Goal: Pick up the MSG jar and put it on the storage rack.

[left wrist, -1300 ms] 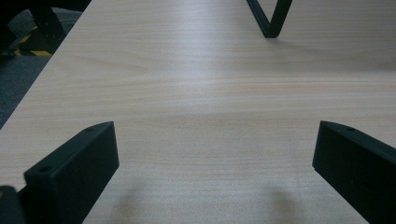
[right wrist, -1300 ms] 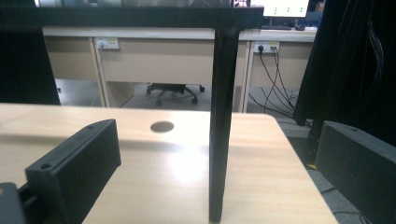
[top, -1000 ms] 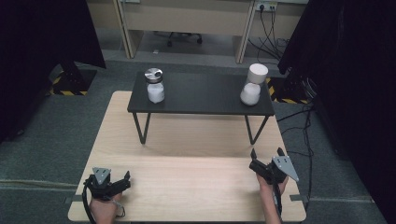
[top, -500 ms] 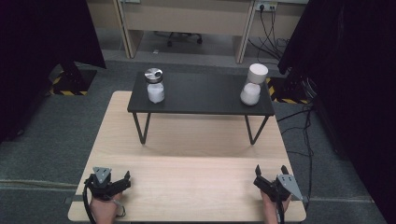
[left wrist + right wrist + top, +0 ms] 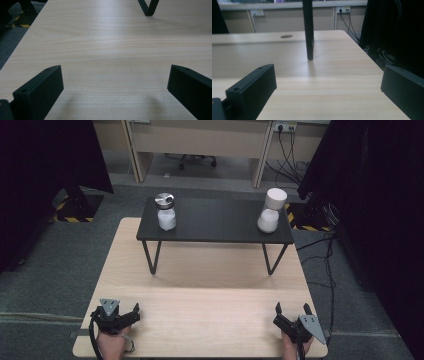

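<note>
Near the front edge of the wooden table (image 5: 210, 285), left gripper (image 5: 131, 314) & right gripper (image 5: 292, 312) rest at opposite corners, jaws wide apart, holding nothing. Black stand (image 5: 215, 222) crosses the far half, carrying a metal-lid jar (image 5: 165, 212) left, white-cap jar (image 5: 271, 210) right. Bare wood between; grey carpet (image 5: 60, 265) all around.

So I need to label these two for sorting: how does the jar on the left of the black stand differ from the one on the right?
The left jar has a shiny metal lid; the right jar has a taller white cap. The left jar stands upright with straight sides, while the right jar bulges below a narrow waist and seems to lean slightly. Both hold something white and sit at the ends of the black stand, far from both open grippers.
</note>
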Available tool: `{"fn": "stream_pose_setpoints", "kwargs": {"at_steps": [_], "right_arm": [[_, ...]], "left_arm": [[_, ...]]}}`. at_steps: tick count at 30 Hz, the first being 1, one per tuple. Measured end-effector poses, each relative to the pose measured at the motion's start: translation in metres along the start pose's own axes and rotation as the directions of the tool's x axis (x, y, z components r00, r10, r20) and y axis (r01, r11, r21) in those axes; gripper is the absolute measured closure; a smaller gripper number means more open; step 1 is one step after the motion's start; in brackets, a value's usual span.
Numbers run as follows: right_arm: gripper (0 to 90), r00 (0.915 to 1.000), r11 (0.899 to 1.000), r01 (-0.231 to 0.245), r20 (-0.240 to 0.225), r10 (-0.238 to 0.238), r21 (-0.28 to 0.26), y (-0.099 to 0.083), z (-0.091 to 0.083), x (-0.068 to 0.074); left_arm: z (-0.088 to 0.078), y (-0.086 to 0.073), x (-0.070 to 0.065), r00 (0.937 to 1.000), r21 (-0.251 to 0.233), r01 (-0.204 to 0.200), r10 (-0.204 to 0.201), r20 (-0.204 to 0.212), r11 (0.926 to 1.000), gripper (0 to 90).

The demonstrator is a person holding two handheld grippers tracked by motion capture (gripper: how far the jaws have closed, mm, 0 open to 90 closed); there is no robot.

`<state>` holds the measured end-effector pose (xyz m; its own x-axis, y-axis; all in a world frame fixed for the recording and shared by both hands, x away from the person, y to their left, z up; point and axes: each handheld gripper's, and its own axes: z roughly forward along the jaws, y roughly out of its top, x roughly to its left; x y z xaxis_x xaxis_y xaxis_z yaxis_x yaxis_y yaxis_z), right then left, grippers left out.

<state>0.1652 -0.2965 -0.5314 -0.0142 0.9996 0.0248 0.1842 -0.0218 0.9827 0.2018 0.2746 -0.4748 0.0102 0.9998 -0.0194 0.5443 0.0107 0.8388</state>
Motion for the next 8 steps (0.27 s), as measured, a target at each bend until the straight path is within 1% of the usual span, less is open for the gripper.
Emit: {"fn": "stream_pose_setpoints", "kwargs": {"at_steps": [1, 4, 8], "right_arm": [[0.3, 0.9997, 1.0, 0.023, 0.001, -0.023, 0.006, 0.0005, 0.0001, 0.0022], [0.3, 0.9987, 0.999, 0.051, 0.001, -0.051, 0.009, 0.0004, -0.0004, 0.0042], [0.3, 0.9993, 0.999, 0.037, 0.008, -0.037, -0.001, -0.0013, -0.0019, 0.0046]], "left_arm": [[0.0, -0.0001, 0.0001, 1.0, -0.001, 0.001, -0.001, 0.0, 1.0, 0.0], [0.0001, 0.0, 0.0, 1.0, 0.0, 0.001, -0.001, 0.0, 1.0, 0.0], [0.0004, 0.0003, -0.0005, 1.0, 0.002, -0.002, 0.002, -0.002, 1.0, 0.0]]}}
